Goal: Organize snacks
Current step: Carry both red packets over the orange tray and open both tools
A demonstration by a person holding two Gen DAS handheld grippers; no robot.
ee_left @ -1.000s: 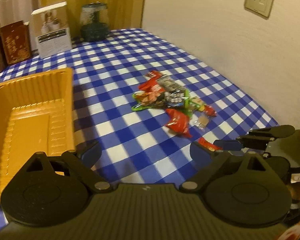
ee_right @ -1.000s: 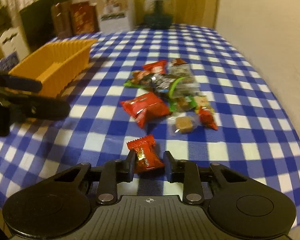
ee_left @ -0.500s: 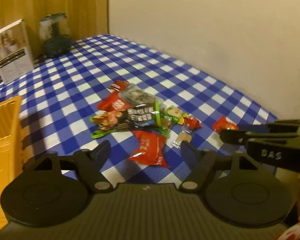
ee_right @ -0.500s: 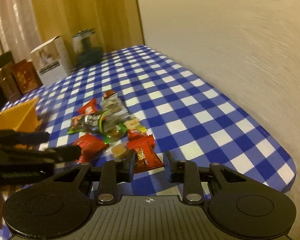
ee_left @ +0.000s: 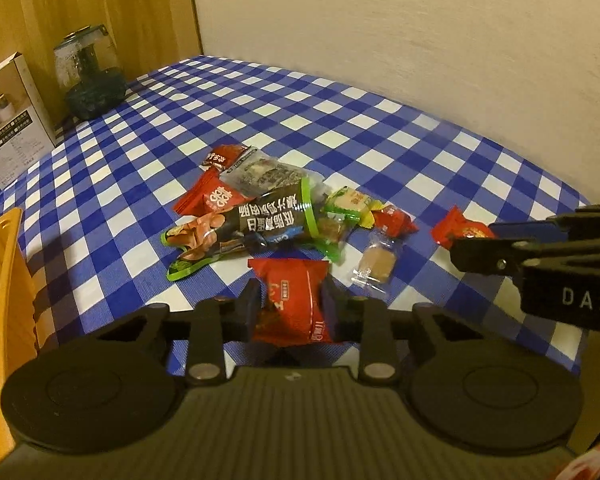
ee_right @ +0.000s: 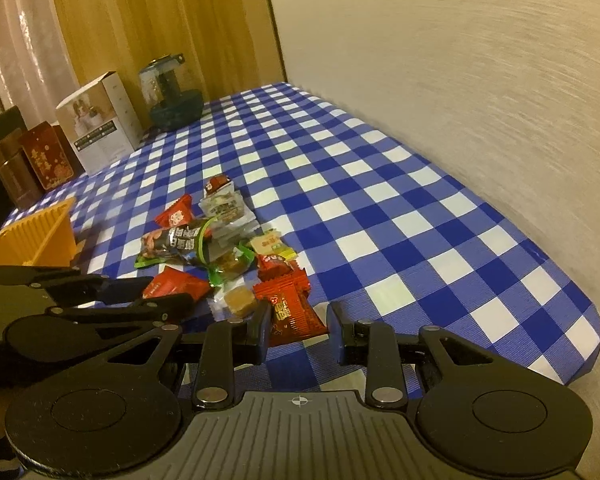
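Observation:
On the blue checked tablecloth lies a pile of snack packets [ee_left: 268, 216] [ee_right: 204, 240]. My left gripper [ee_left: 292, 308] is at the pile's near edge, its jaws closing, and both pads press on a large red snack packet [ee_left: 290, 300]. From the right wrist view, the left gripper [ee_right: 156, 300] reaches in from the left over that packet [ee_right: 176, 286]. My right gripper [ee_right: 300, 328] is shut on a small red packet [ee_right: 292, 312], just right of the pile. A yellow tray [ee_left: 0, 280] [ee_right: 36, 240] stands to the left.
A white box [ee_right: 100, 124], a glass jar [ee_right: 172, 96] and dark red tins [ee_right: 40, 156] stand along the table's far side. A plain wall runs close along the right. The table's rounded corner [ee_right: 580, 320] is near the right gripper.
My left gripper moved from beside the yellow tray to the pile and closed its wide jaws onto the large red packet. The right gripper rolled and shifted, still holding the small red packet.

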